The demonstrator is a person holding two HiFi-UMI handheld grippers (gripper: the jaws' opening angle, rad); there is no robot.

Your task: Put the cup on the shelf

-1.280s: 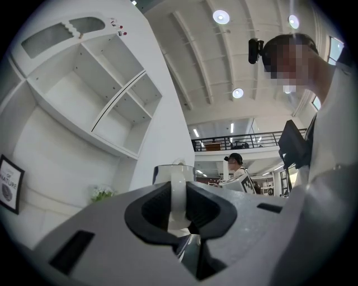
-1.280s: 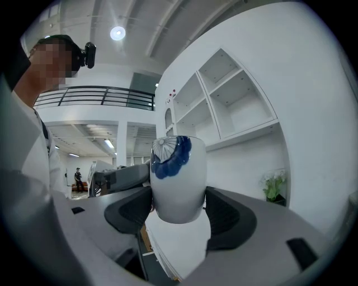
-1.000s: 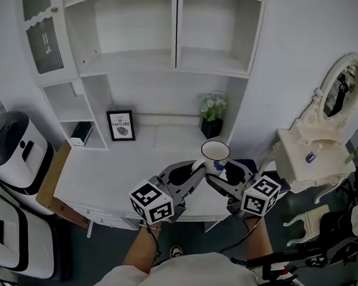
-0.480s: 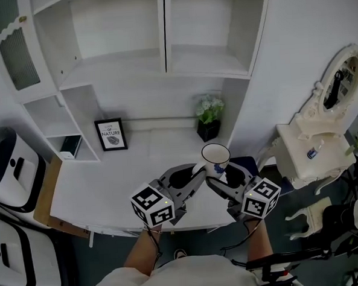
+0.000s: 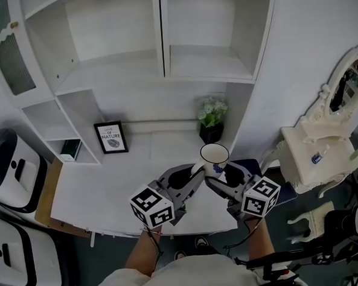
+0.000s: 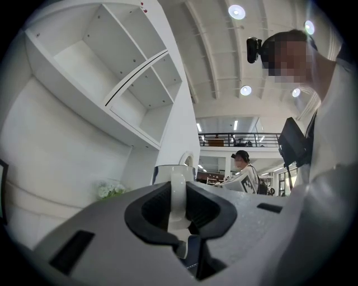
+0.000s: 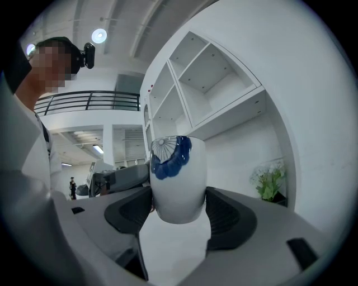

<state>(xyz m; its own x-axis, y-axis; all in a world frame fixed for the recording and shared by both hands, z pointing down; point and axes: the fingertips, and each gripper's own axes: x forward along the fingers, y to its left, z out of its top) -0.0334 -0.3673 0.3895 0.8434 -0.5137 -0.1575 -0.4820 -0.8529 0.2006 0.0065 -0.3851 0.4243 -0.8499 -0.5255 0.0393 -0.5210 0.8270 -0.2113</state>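
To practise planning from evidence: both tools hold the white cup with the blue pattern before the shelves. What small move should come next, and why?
Probably raise both tools together, keeping the white ceramic cup with a blue pattern upright. The left tool grips its handle, the right tool its body, and it hangs over the white desk, lower than the bare white shelf board.

White shelf unit (image 5: 161,56) with open compartments stands against a white wall (image 5: 305,35), above a white worktop (image 5: 103,192). Along the worktop's back edge stand a framed print (image 5: 111,137) and a potted plant (image 5: 212,116). At right is an ornate white dressing table (image 5: 307,156) with an oval mirror (image 5: 347,87). The floor (image 5: 108,264) is dark.
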